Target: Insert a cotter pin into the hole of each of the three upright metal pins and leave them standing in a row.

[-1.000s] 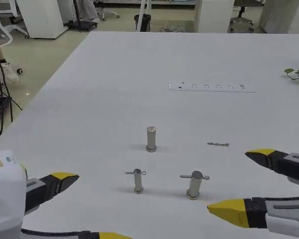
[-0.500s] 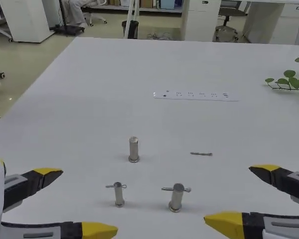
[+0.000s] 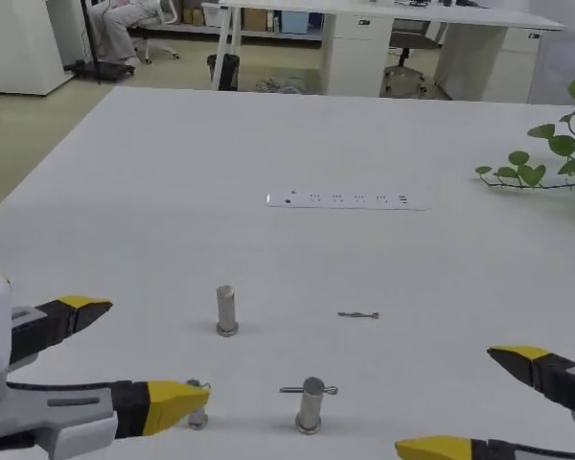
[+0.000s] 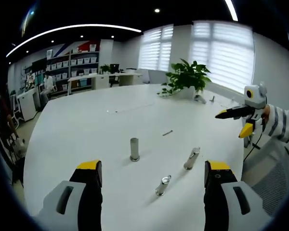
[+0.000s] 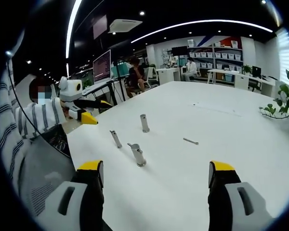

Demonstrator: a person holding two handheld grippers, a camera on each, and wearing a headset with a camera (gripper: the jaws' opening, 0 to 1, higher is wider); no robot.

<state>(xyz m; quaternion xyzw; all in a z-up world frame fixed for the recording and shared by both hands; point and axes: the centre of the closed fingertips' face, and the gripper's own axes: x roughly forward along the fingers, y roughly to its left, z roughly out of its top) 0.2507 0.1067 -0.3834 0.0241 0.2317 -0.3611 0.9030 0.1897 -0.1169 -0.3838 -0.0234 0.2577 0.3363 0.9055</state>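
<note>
- Cotter pin [image 3: 358, 314], loose, lies flat on the white worktop [image 3: 268, 144], a little to the right of the bare metal pin [image 3: 226, 311] and touching nothing.
- The bare metal pin stands upright with nothing through its head. We see it set farther from the person than the other two pins, so the three make a triangle and not a row.
- The fitted metal pin [image 3: 310, 407] stands upright nearer the person, with a second cotter pin [image 3: 309, 390] lying crosswise through its head.
- The third metal pin [image 3: 198, 418] stands to the left of the fitted one. In the head view it is largely hidden behind a yellow jaw tip, and we cannot tell whether it carries a cotter pin.
- The left hand-held gripper [image 3: 158, 346] hovers above the worktop at lower left, its jaws spread wide with nothing between them. One jaw tip sits in front of the third metal pin.
- The right hand-held gripper [image 3: 446, 400] hangs at lower right, its jaws equally wide apart and empty, to the right of all three pins and nearer the person than the loose cotter pin.
- Beyond the pins, a white power strip [image 3: 348, 199] lies across the worktop, and a leafy plant [image 3: 529, 175] trails in from the far right edge.
</note>
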